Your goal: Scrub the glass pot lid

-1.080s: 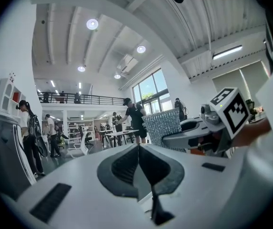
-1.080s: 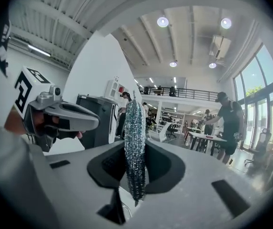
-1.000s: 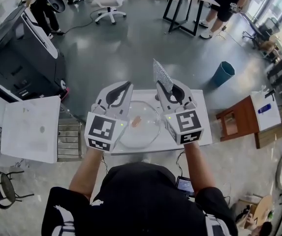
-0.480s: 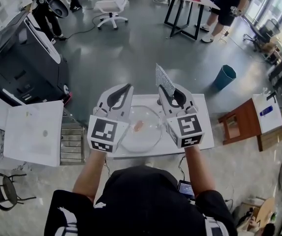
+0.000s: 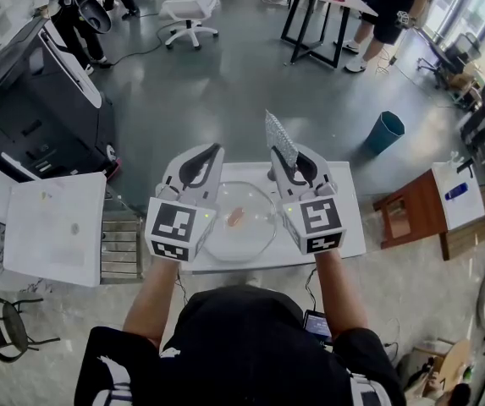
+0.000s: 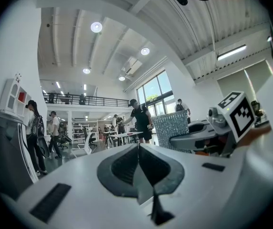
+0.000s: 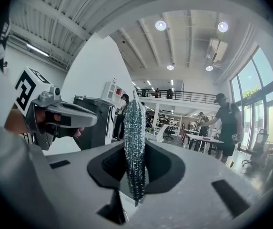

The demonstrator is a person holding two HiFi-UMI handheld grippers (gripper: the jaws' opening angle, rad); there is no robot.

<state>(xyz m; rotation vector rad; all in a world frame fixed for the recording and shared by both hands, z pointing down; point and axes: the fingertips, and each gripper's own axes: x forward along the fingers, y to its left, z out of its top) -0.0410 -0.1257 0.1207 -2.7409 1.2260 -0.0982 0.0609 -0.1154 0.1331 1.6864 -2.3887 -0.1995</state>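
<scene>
While in jaws — scrubber [image 5: 280, 136] lengthwise forward

A white office chair [image 5: 190, 11] stands well apart from a teal bin [image 5: 384, 131] (both on the grey floor [image 5: 217, 91]).

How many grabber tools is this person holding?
2: left gripper, shut and empty, left of the glass lid; right gripper, right of it, clamping a scrubbing pad.

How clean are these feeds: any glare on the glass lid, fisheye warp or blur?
Head view: even light, sharp, edges bent by the wide lens; the glass pot lid shows faint sheen, no hard glare. Left gripper view: strong fisheye, dark corners, bright ceiling lamps. Right gripper view: same warp; the scrub pad is sharp.
</scene>
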